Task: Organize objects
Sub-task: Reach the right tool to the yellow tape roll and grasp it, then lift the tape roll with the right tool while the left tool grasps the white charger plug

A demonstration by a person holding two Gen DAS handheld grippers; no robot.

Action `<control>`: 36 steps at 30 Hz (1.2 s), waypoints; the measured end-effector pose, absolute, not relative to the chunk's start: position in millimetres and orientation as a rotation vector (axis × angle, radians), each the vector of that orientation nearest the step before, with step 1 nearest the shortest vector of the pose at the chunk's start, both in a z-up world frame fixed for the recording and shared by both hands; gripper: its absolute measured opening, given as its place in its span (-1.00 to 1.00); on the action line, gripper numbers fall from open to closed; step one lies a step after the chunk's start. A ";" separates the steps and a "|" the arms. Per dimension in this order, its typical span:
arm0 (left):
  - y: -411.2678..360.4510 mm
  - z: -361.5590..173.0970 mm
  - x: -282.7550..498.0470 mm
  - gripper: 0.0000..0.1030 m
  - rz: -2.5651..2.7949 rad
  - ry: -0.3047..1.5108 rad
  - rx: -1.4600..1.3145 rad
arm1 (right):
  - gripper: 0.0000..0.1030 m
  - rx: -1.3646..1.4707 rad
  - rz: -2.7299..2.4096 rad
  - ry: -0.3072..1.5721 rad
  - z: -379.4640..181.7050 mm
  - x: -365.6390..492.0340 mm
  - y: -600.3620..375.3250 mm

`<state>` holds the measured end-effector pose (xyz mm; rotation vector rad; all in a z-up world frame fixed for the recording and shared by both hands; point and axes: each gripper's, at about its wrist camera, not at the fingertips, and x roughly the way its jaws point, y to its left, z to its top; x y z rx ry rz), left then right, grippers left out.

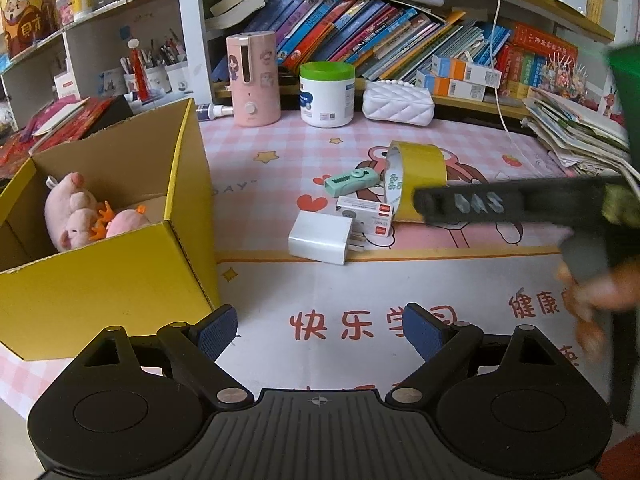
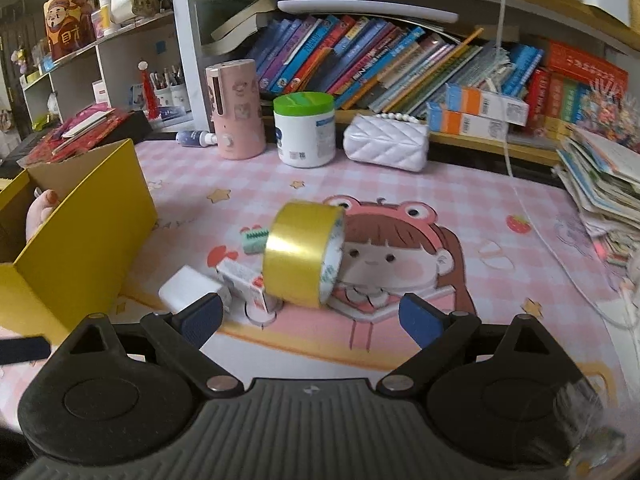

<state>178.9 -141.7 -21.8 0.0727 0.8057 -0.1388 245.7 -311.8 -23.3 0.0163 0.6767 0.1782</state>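
A yellow tape roll [image 2: 302,254] stands on edge on the pink desk mat, also in the left wrist view [image 1: 418,168]. Beside it lie a mint green small tool [image 1: 350,181], a white and red small box [image 1: 366,216] and a white charger block [image 1: 322,238]. A yellow cardboard box [image 1: 120,264] at the left holds pink plush toys [image 1: 76,210]. My left gripper [image 1: 320,332] is open and empty over the mat, right of the box. My right gripper [image 2: 308,320] is open and empty, just short of the tape roll; its arm [image 1: 520,204] crosses the left wrist view.
At the back of the desk stand a pink humidifier [image 1: 253,80], a white jar with a green lid [image 1: 327,94] and a white quilted purse [image 1: 398,102]. Bookshelves rise behind. A stack of papers [image 2: 604,196] lies at the right. A white cable [image 2: 560,256] runs across the mat.
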 end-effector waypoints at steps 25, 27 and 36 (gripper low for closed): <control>-160.4 -21.3 197.3 0.75 -0.162 0.766 0.116 | -0.24 -0.040 0.136 0.745 -35.8 306.6 -318.8; -165.2 -23.0 202.8 0.75 -0.169 0.764 0.115 | -0.24 -0.031 0.133 0.749 -31.2 298.3 -326.5; -172.8 -39.0 237.7 0.75 -0.101 0.768 0.092 | -0.24 -0.026 0.144 0.726 -7.8 249.5 -351.9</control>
